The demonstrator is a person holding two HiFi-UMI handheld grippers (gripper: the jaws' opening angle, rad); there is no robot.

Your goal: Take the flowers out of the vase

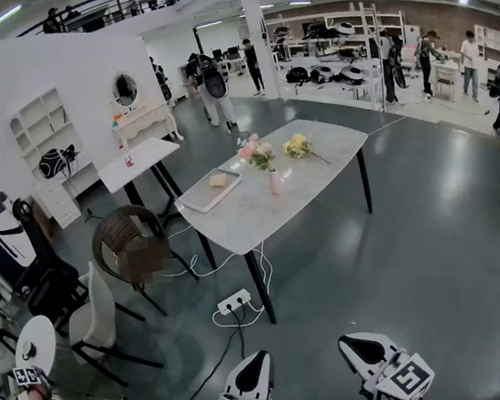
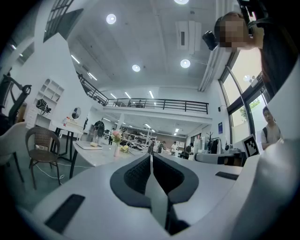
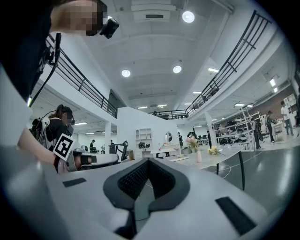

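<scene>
Well, both my claws are pressed together and there is nothing in them. My left claw and my right claw hang low in front of me, side by side and pointing level. I stand well apart from the table, so there is nothing here to grab. The vase stands upright near the middle of the table. The pink flowers poke out of its top, so I think my job has not begun. Some yellow flowers lie flat on the table near the vase, and that looks like a good spot to lay flowers down. A tray with something small on it sits beside the vase. I think I must walk up close first, then spread one claw to pinch the stems. The vase is thin and could tip over, so my other claw may need to hold it.
</scene>
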